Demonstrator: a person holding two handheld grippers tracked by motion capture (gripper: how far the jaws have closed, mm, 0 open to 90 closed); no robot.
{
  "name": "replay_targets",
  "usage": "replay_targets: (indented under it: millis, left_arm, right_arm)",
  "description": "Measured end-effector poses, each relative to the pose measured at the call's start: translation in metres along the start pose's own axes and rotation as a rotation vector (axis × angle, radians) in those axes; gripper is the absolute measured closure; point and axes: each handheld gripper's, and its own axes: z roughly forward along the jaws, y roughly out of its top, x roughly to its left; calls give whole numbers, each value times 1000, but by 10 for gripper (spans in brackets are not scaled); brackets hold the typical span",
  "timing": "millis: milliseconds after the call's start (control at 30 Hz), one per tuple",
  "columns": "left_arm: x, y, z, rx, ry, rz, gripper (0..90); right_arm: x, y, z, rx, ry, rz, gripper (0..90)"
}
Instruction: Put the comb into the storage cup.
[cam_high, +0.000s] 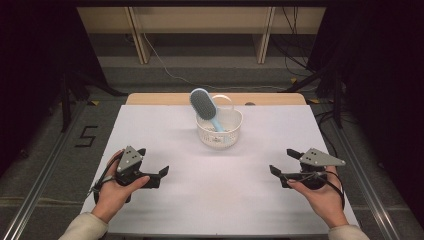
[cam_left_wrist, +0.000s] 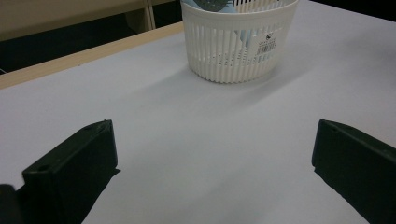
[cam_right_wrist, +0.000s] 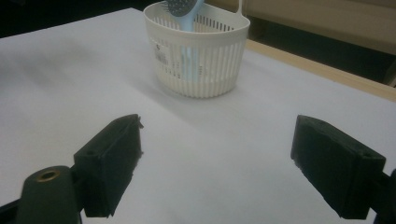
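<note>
Both grippers, left gripper (cam_high: 156, 171) and right gripper (cam_high: 282, 163), sit wide open and empty; brush (cam_high: 205, 107) already stands in the basket (cam_high: 235, 131).

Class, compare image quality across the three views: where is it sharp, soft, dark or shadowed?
High view: table evenly lit, surroundings nearly black. Left gripper view: basket fairly sharp, near jaws soft. Right gripper view: hairbrush slightly blurred, soft shadow beside the basket.
</note>
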Motion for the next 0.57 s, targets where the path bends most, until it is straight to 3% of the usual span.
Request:
replay_targets:
  millis: [567]
  left_arm:
    - [0,0,2,4,-4,3,0]
  right_arm:
    - [0,-10,4,40,-1,8,174]
